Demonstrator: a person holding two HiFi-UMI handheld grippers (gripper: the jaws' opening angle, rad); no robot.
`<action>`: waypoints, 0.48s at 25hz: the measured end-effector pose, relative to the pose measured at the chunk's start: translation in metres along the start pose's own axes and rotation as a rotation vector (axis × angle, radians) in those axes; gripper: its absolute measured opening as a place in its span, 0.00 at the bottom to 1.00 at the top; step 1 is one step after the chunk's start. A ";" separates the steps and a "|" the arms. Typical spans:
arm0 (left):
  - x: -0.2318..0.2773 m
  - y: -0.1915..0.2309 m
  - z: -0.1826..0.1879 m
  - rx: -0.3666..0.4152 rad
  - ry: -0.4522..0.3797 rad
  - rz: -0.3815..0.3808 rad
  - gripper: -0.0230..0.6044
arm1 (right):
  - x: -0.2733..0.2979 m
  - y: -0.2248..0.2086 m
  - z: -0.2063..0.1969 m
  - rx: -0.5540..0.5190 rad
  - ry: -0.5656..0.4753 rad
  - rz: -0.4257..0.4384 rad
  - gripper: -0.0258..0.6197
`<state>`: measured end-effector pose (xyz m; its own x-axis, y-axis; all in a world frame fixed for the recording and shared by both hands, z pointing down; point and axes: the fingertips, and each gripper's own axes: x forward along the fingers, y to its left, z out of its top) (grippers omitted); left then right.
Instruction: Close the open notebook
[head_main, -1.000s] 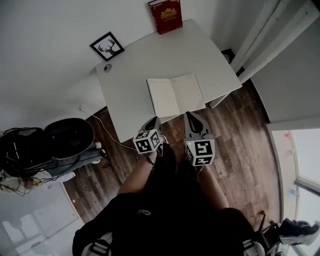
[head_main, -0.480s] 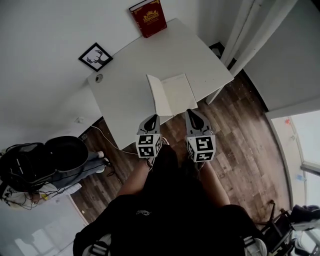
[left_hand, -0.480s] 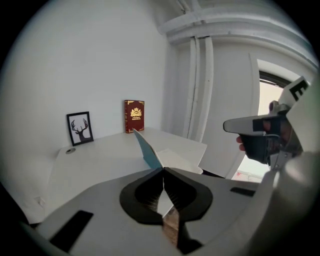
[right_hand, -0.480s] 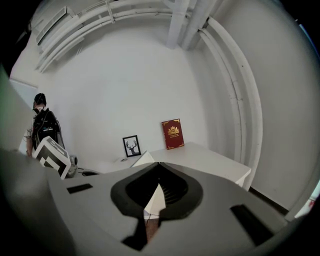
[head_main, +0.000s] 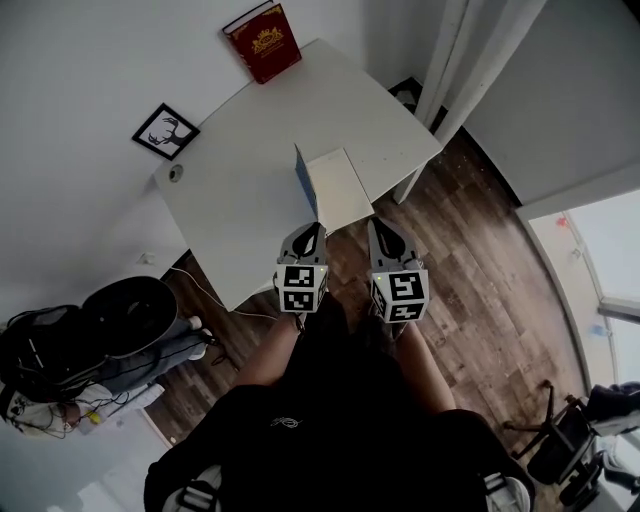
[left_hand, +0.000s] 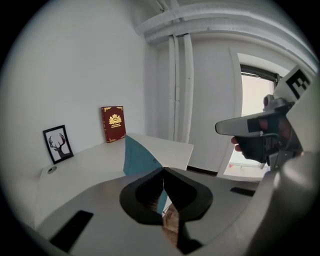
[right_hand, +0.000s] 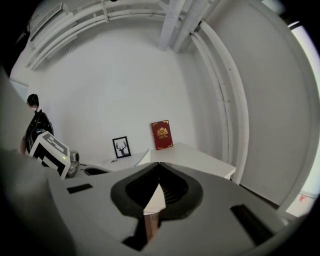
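Observation:
The notebook (head_main: 342, 188) lies at the near edge of the white table (head_main: 235, 205). Its right page rests flat, while its left cover (head_main: 304, 178), teal on the outside, stands about upright. My left gripper (head_main: 309, 229) is at the cover's near lower edge, and in the left gripper view the teal cover (left_hand: 138, 157) runs down into the closed jaws of the left gripper (left_hand: 163, 173). My right gripper (head_main: 377, 226) hovers by the notebook's near right corner, jaws together and nothing gripped. From the right gripper (right_hand: 159, 167) the raised leaf (right_hand: 142, 158) shows white.
A red book (head_main: 262, 40) leans on the wall at the table's far end. A framed deer picture (head_main: 165, 131) and a small round object (head_main: 176, 173) are at the far left. A white curtain (head_main: 450, 60) hangs right; black bags (head_main: 120, 320) lie on the floor at left.
The notebook's left cover has swung from flat up to about vertical, showing its teal outside. My left gripper rose and rolled with it. The right gripper crept forward toward the notebook's corner.

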<state>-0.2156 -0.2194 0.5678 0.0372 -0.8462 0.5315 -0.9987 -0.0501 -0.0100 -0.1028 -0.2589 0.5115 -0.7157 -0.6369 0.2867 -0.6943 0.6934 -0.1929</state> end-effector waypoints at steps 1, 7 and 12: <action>0.004 -0.004 0.002 0.008 0.002 -0.011 0.05 | -0.001 -0.004 0.001 -0.001 -0.001 -0.009 0.07; 0.026 -0.033 0.006 0.034 0.021 -0.077 0.05 | -0.016 -0.029 0.000 -0.005 0.006 -0.064 0.07; 0.048 -0.052 0.002 0.067 0.051 -0.121 0.05 | -0.024 -0.047 0.000 -0.014 0.013 -0.116 0.07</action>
<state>-0.1623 -0.2582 0.5920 0.1541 -0.8039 0.5745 -0.9824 -0.1870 0.0018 -0.0531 -0.2763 0.5140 -0.6297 -0.7086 0.3185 -0.7710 0.6202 -0.1445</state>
